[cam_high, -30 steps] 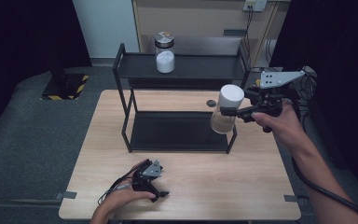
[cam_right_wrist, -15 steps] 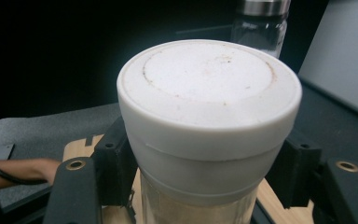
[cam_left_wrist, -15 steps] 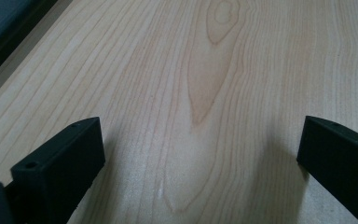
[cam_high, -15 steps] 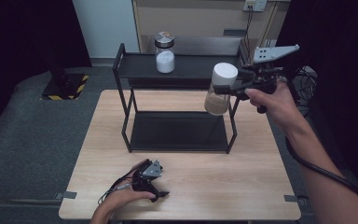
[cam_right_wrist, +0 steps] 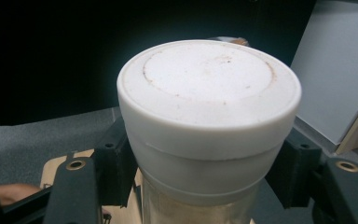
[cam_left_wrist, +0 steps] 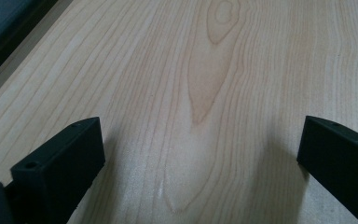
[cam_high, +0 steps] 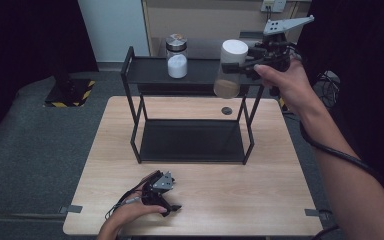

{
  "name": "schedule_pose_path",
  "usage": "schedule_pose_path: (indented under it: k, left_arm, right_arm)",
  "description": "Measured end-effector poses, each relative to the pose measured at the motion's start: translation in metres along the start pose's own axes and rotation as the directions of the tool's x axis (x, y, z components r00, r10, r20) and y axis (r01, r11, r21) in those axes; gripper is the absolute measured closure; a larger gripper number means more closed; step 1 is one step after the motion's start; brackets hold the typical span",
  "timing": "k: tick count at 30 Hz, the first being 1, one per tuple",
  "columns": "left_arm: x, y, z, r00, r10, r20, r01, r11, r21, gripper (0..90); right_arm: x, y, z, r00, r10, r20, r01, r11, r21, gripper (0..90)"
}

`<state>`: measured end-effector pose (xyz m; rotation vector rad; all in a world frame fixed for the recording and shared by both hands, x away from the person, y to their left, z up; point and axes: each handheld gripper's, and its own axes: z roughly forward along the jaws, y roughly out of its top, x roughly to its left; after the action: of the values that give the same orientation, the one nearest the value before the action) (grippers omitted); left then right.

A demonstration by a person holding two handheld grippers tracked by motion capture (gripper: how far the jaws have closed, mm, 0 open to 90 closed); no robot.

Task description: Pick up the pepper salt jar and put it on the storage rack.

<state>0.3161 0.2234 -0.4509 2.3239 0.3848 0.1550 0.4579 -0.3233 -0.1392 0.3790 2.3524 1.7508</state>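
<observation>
Right gripper [cam_high: 247, 59] clamps white-lidded jar [cam_high: 228, 70] just under lid, held above shelf rack [cam_high: 200, 75] top tier, right end. Risks: jar base clips rack rail, tips (grip high, jar tilted); knocks salt jar [cam_high: 177, 56] further left. Left gripper [cam_high: 164, 192] jaws apart, resting in front of rack.

Matt white plastic lid [cam_right_wrist: 209, 100] on clear jar [cam_high: 228, 75]; pale smooth wood-grain table [cam_high: 280, 165]; black metal rack [cam_high: 190, 107].
</observation>
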Motion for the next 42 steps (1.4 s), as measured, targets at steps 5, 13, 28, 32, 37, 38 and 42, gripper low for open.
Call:
schedule_pose_path:
  k: [5,13,28,32,37,38,42]
  left_arm:
    - [-0.001,0.0,0.0,1.0,-0.003,-0.003,0.003,1.0,0.001,0.0]
    - [-0.003,-0.001,-0.001,0.9999,-0.009,-0.011,0.009,1.0,0.0,0.0]
    - [-0.004,-0.002,-0.002,0.9998,-0.013,-0.014,0.013,0.9999,0.0,0.0]
    - [-0.004,-0.002,-0.002,0.9998,-0.013,-0.014,0.013,0.9999,0.001,0.0]
    - [-0.004,-0.002,-0.002,0.9998,-0.014,-0.014,0.014,0.9999,0.0,0.0]
    - [-0.004,-0.002,-0.002,0.9998,-0.014,-0.014,0.014,0.9999,0.0,0.0]
    - [-0.004,-0.002,-0.002,0.9998,-0.014,-0.014,0.014,0.9999,0.0,0.0]
  right_arm:
    - [-0.011,0.009,0.008,0.9998,0.007,0.016,-0.007,1.0,-0.001,36.1]
    - [-0.027,0.017,0.024,0.999,0.021,0.04,-0.021,1.0,0.009,36.1]
    - [-0.039,0.018,0.041,0.9961,0.04,0.079,-0.043,0.999,0.034,36.0]
    - [-0.04,0.018,0.044,0.9959,0.035,0.084,-0.039,0.998,0.044,36.1]
    - [-0.04,0.019,0.049,0.9952,0.034,0.092,-0.04,0.997,0.06,36.1]
    - [-0.04,0.019,0.05,0.9951,0.034,0.092,-0.04,0.997,0.063,36.0]
    - [-0.039,0.019,0.052,0.9949,0.031,0.096,-0.037,0.998,0.06,36.1]
